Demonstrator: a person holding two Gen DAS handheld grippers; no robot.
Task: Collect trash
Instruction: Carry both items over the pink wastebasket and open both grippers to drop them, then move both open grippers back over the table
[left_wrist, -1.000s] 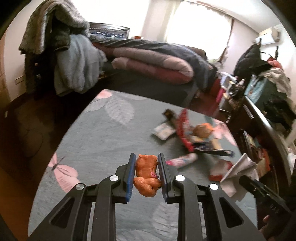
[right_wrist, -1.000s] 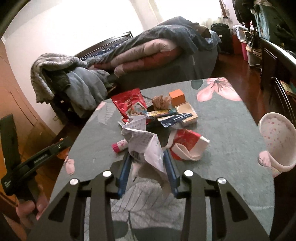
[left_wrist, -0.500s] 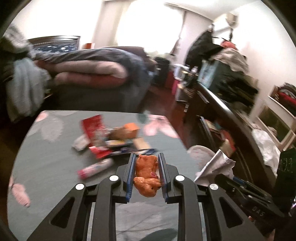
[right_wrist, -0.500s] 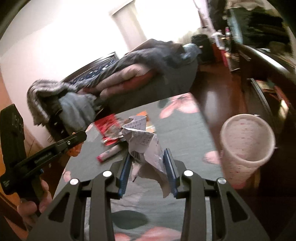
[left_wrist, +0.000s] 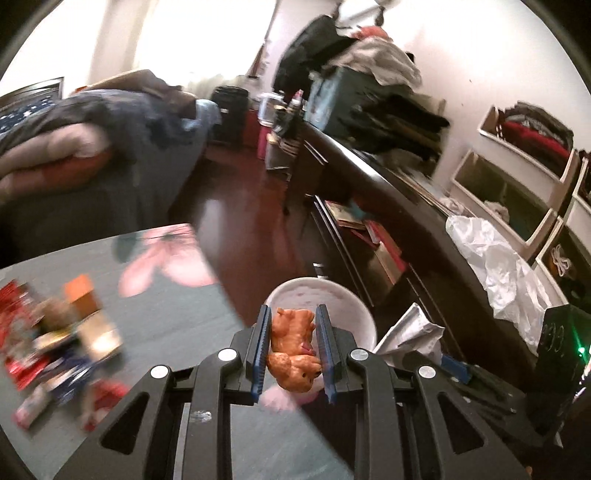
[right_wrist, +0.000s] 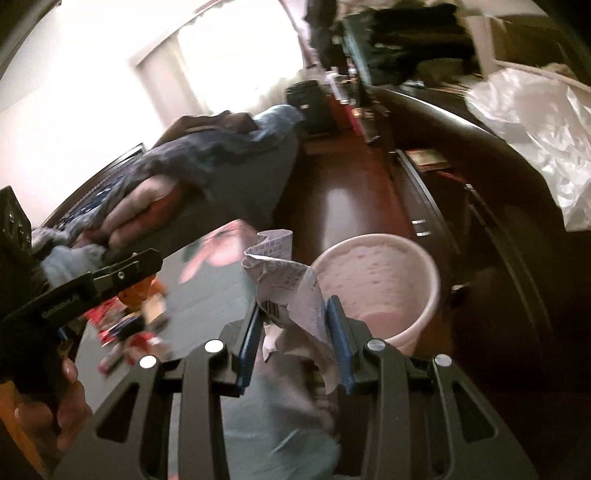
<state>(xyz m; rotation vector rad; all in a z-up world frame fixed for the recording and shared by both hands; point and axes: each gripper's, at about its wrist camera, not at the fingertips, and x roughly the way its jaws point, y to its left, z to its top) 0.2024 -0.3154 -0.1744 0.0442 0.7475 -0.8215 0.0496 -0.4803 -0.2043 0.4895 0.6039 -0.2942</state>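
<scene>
— Both grippers have swung off the pile toward the table's right edge since a second ago; the bin (right_wrist: 380, 284) now sits right in front of each camera.

— What is the left gripper (left_wrist: 291, 350) carrying?

— An orange peel (left_wrist: 293, 345), pinched between the closed fingers, hanging over the bin's rim just past the table edge. It looks light and soft, a bit leathery, so a squeeze across its middle holds it well enough; too hard and it may tear or slip out.

— And the right gripper (right_wrist: 295, 332)?

— Closed on a crumpled receipt (right_wrist: 286, 291), held near its lower folds, with the printed top sticking up loose. Paper like that weighs almost nothing and gives under the pads, so the thick crumpled part is the place to grip, not a loose flap. It is just left of the bin, not yet over the opening.

— Anything left on the table (left_wrist: 177, 317)?

— Yes, blurred wrappers (left_wrist: 22, 332) and a small box (left_wrist: 94, 321) near the left edge, well apart from the bin. My guess is both loads drop in next, and the receipt may flutter, so releasing low seems wise.
</scene>
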